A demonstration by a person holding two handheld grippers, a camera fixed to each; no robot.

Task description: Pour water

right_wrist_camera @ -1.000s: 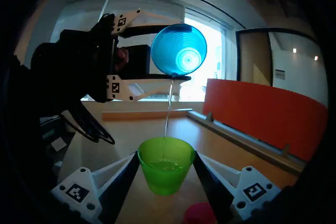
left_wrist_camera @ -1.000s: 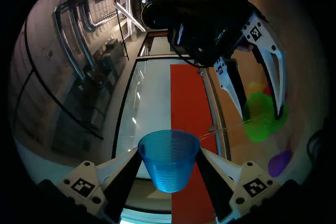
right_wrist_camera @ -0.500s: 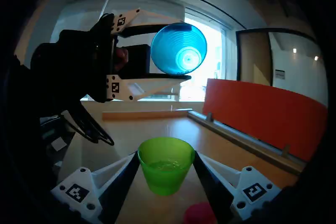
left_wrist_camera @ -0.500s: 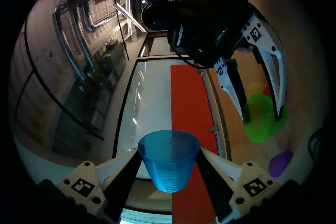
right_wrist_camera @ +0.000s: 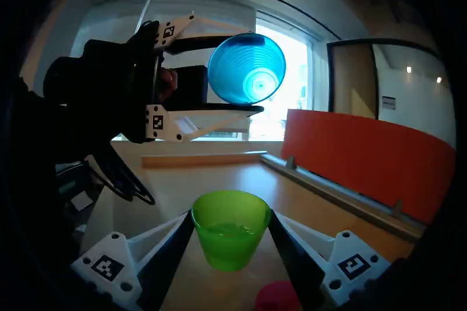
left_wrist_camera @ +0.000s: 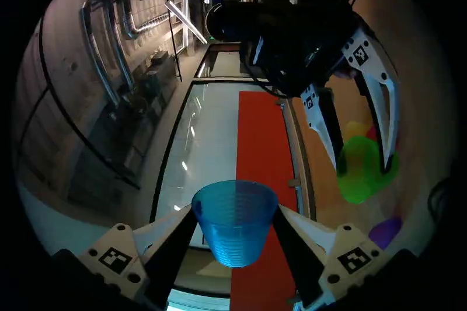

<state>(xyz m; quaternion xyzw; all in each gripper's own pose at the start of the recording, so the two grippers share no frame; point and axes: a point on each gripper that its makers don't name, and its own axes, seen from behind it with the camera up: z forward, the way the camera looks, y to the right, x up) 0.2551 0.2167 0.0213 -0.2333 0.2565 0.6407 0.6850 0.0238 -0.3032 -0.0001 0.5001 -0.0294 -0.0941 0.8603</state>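
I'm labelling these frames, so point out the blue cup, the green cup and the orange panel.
blue cup [left_wrist_camera: 235, 232], left gripper view, on its outer wall.
green cup [right_wrist_camera: 230, 245], right gripper view, on its outer wall.
orange panel [right_wrist_camera: 370, 159], right gripper view, on its flat face.

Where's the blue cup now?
Right gripper view, upper centre: the blue cup is tipped sideways in the left gripper, above the green cup in the right gripper.

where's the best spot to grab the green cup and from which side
Across its upper side wall, just under the rim, coming in level from the side, as the right gripper has the green cup now. It stands upright with water in it and narrows toward the base, so a side grip under the wide rim likely keeps it from slipping.
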